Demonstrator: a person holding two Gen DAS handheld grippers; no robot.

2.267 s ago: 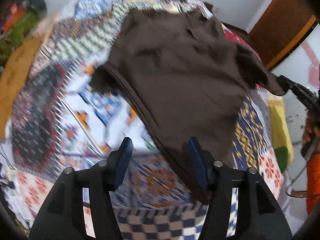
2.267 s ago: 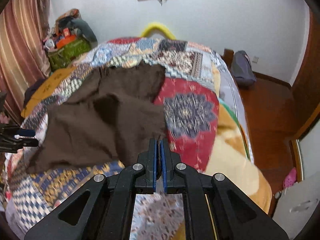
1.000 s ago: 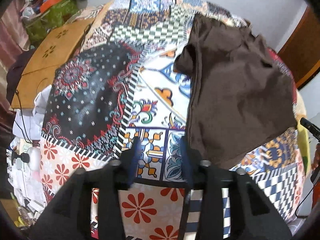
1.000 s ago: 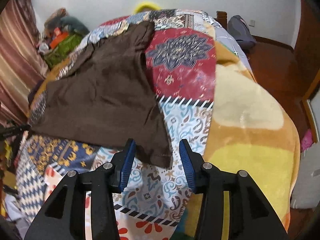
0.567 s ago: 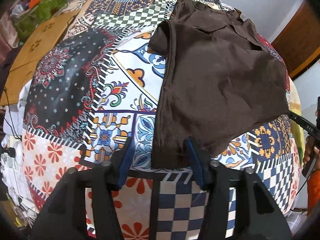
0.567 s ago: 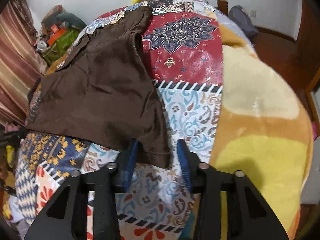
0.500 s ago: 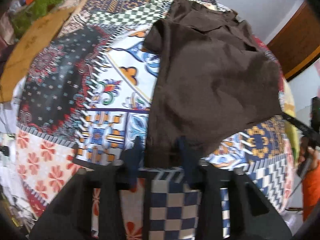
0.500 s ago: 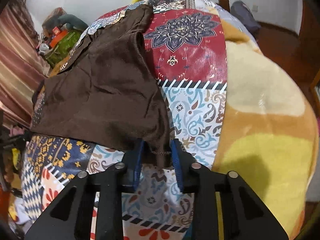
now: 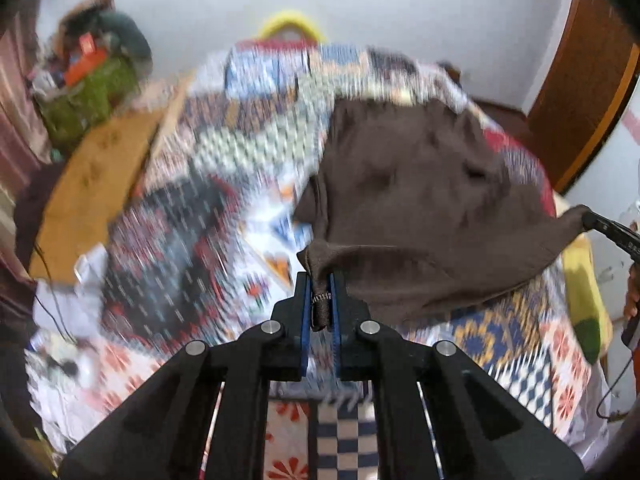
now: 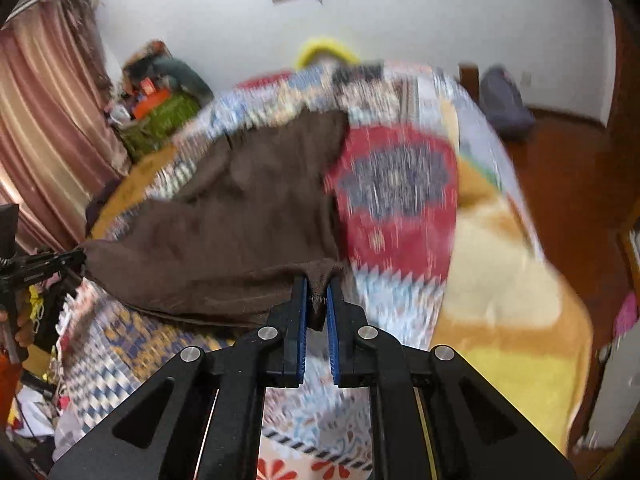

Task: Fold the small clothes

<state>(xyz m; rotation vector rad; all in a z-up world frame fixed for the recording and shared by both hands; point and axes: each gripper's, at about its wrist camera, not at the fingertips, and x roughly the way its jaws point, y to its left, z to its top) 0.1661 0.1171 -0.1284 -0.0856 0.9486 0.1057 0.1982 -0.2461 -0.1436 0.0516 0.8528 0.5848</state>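
Observation:
A brown shirt (image 9: 420,208) lies spread on the patchwork quilt (image 9: 180,220) of a bed, with its near hem lifted off the cover. My left gripper (image 9: 319,280) has its jaws closing on the hem's left corner, and the cloth is pinched between the blue pads. In the right wrist view my right gripper (image 10: 317,284) is shut on the other hem corner of the shirt (image 10: 240,220). The hem hangs stretched between the two. Each gripper shows in the other's view: the right gripper (image 9: 600,226) and the left gripper (image 10: 60,260).
A wooden board (image 9: 92,168) and a green bag (image 9: 88,96) of clutter lie at the bed's left. A yellow blanket (image 10: 520,320) covers the right side. A backpack (image 10: 504,104) sits on the floor. A curtain (image 10: 44,120) hangs at left and a wooden door (image 9: 580,80) stands at right.
Both grippers went from open around the hem corners to pinching them. Both then rose, pulling the near hem up off the quilt.

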